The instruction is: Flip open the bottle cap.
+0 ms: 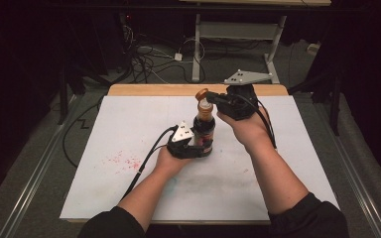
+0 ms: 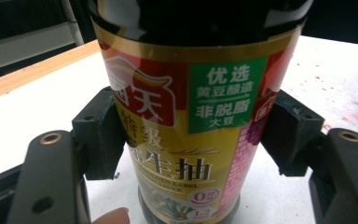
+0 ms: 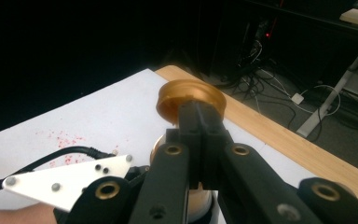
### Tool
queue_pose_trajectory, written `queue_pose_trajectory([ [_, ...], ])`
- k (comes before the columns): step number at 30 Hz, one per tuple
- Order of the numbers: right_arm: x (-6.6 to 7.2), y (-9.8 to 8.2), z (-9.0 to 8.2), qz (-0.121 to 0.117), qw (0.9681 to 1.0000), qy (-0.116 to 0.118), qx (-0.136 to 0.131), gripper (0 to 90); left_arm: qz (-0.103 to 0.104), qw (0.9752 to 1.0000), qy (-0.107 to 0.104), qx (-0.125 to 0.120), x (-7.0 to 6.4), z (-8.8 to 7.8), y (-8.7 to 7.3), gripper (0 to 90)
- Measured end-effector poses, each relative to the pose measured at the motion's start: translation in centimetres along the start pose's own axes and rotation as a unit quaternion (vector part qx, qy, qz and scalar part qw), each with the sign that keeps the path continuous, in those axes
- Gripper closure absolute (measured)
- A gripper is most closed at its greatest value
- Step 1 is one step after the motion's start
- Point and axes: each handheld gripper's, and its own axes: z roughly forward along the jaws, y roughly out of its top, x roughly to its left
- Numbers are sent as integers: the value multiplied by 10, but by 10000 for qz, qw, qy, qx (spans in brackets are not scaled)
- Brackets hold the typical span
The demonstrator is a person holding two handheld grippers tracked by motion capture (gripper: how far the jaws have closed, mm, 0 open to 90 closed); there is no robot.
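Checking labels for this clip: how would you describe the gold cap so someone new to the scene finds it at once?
Start at the white table and find the dark sauce bottle standing near its middle, clamped low by the left gripper. Just above the bottle's neck sits the gold cap, tipped up, with the shut right gripper at its edge. It is the one round gold piece there.

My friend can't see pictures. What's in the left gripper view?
The left gripper clamps a dark sauce bottle between its two black jaws, which press on the bottle's yellow, red and green label. The bottle stands on a white table.
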Motion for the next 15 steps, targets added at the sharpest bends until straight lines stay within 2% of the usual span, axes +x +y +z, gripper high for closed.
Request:
queue_pose_trajectory([
  [8, -2, 2, 7, 23, 10000, 8, -2, 900, -29, 10000, -11, -20, 0, 0, -1, 289],
  [15, -6, -2, -2, 22, 10000, -39, -47, 900, -52, 10000, -14, -37, 1, 0, -1, 288],
])
